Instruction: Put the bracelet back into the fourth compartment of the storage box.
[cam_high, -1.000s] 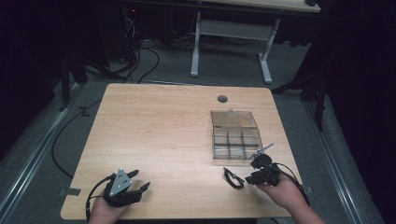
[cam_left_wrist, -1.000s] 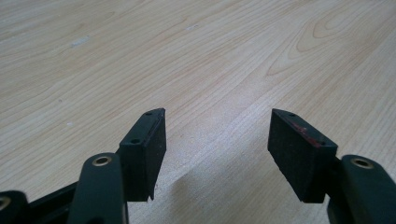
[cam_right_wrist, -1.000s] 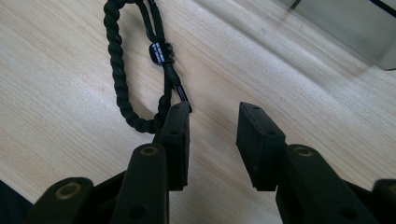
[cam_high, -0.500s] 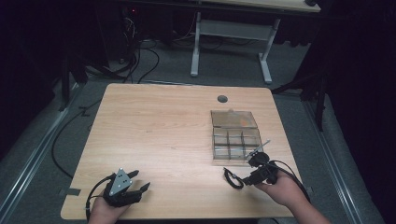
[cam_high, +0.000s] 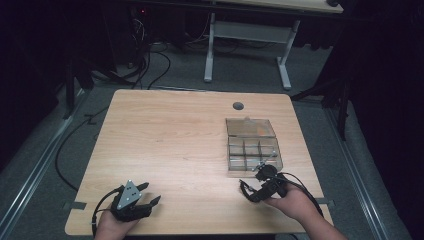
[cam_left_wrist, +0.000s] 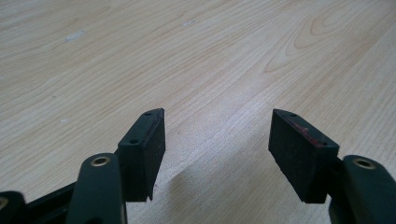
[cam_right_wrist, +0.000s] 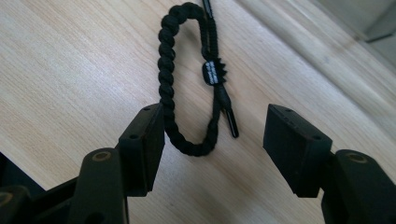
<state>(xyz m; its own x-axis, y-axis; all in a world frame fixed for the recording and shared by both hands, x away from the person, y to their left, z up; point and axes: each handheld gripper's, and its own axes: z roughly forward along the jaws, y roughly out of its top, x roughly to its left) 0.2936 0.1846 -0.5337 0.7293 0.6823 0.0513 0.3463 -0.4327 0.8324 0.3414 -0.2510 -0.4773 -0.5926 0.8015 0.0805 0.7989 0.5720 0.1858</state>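
Nearest the person, the left gripper (cam_high: 147, 202) rested low on the wooden tabletop (cam_high: 170, 145) at its near left, its fingers (cam_left_wrist: 144, 149) spread apart with nothing but bare wood between them. The right gripper (cam_high: 250, 189) lay toward the near right edge, and its jaws had just been opening and stood wide. Between them, flat on the wood, lay a black braided bracelet (cam_right_wrist: 187, 93); the near bend of its loop sat just inside the left-hand finger (cam_right_wrist: 144, 144) in the right gripper view, seemingly brushing it, while the other finger stood well clear of it. Neither pad pressed on the cord, so the bracelet looked released rather than held. Its thin tail with a small tag (cam_right_wrist: 212, 72) ran away from the camera.

Just beyond that gripper sat a clear plastic compartment box (cam_high: 252, 147), its lid open toward the far side; what its cells held was too small to tell. A round grommet (cam_high: 238, 105) marked the far part of the tabletop.

The step in hand read as letting the bracelet go. To do it well, the right gripper would best draw straight back along its own line with the jaws kept wide, so the braid did not snag on the nearer finger and drag. If a fresh grip were wanted, centring the loop's bend between both pads first would serve.
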